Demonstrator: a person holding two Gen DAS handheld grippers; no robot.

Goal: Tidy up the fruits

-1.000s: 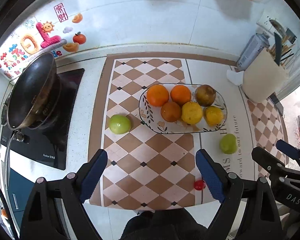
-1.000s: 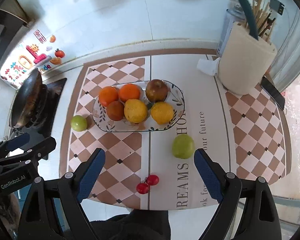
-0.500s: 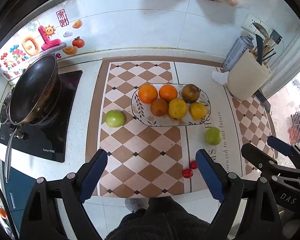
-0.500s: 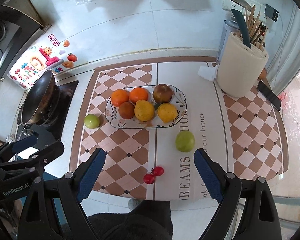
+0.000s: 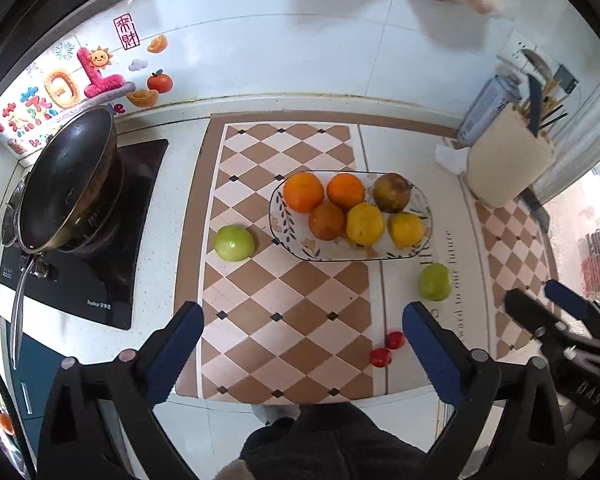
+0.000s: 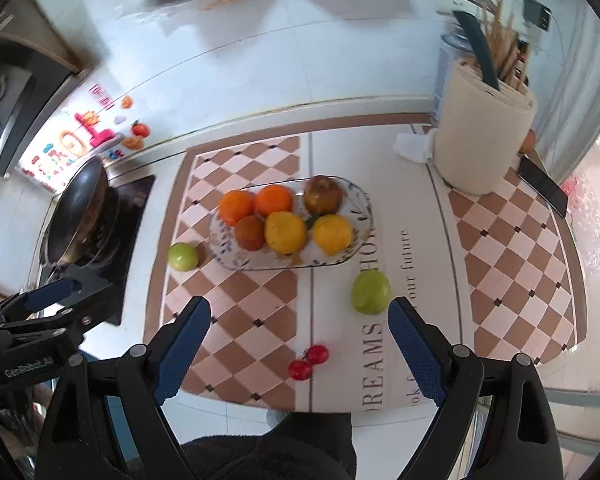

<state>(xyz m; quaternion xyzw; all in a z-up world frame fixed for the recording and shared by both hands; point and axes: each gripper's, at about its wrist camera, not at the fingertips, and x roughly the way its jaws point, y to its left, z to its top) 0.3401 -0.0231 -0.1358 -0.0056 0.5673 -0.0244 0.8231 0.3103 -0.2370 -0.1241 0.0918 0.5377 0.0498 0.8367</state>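
A glass plate holds several oranges, yellow fruits and a brown apple on the checkered mat. One green apple lies left of the plate, another green apple lies at its front right. Two small red tomatoes lie near the mat's front edge. My left gripper is open and empty, held above the mat's front. My right gripper is open and empty, with the tomatoes between its fingers in view.
A black wok sits on the induction hob at the left. A cream utensil holder with knives, a spray can and a phone stand at the right. The counter's front edge is just below the mat.
Both grippers drew back and up over the first half second, then moved forward and down again, so the fruit looks nearer. Both stayed open. No fruit moved.
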